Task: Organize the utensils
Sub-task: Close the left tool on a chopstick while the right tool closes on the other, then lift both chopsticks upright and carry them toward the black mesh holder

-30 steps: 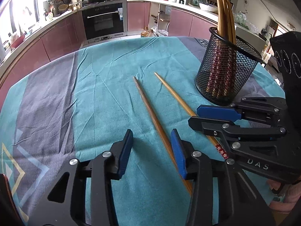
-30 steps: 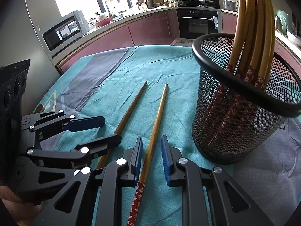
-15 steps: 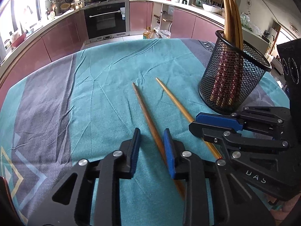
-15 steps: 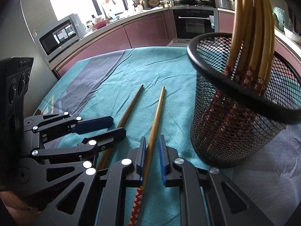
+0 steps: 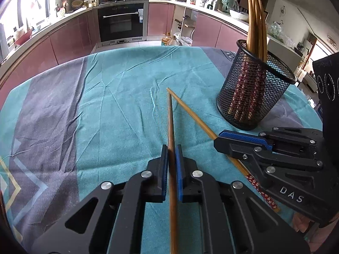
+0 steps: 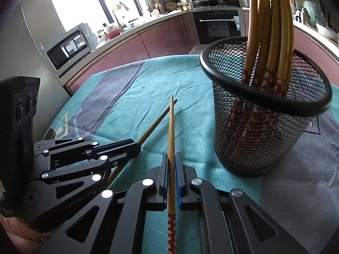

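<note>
Both grippers are clamped tight, each on one chopstick. Left gripper (image 5: pixel 171 148) pinches the darker brown chopstick (image 5: pixel 170 118); right gripper (image 6: pixel 172 155) pinches the lighter chopstick (image 6: pixel 171 127) just above its red flowered end. Their far tips nearly meet over the teal tablecloth (image 5: pixel 118 105). Near them on the right stands a black mesh cup (image 6: pixel 254 139) holding more chopsticks (image 6: pixel 273 25).

Left tool (image 5: pixel 171 151) clamped on darker chopstick (image 5: pixel 170 116); teal tablecloth (image 5: pixel 118 110) beneath.
</note>
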A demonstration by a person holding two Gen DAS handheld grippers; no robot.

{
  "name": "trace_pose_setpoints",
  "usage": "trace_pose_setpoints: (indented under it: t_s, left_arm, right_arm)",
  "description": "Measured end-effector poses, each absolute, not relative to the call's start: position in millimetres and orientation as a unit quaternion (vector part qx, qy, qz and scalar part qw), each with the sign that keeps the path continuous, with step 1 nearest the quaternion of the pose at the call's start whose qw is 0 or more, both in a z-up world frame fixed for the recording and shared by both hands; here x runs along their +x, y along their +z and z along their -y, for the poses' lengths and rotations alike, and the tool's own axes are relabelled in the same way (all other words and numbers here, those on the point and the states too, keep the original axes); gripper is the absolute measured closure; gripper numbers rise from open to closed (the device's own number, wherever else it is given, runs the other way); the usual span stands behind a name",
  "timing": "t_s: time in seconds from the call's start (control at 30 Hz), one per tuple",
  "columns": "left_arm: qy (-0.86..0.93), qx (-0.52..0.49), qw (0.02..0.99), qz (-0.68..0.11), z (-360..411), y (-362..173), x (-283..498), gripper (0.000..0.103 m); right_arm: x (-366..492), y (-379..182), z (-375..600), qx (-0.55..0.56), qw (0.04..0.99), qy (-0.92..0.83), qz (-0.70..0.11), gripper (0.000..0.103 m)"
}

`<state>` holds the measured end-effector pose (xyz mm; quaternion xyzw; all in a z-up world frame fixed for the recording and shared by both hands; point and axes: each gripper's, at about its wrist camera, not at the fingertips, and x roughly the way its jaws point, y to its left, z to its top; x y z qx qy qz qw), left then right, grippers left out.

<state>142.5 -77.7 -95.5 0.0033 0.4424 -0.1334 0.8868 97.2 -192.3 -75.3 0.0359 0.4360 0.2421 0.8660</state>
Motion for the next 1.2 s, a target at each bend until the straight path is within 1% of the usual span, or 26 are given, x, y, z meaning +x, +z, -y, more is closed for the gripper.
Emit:
trace_pose_setpoints:
  t_s: [0.5, 1.2]
  left_arm:
    - [-0.165, -0.016, 0.898, -0.407, 64, -59, 116, 0.095]
    - [-0.202, -0.04, 0.902, -0.379, 62, -24, 91, 0.095]
  right_arm:
    - [70, -43, 206, 0.05, 0.877, 0.271, -0.395, 0.098]
    - [46, -9, 227, 0.062, 0.893, 0.279, -0.347, 0.097]
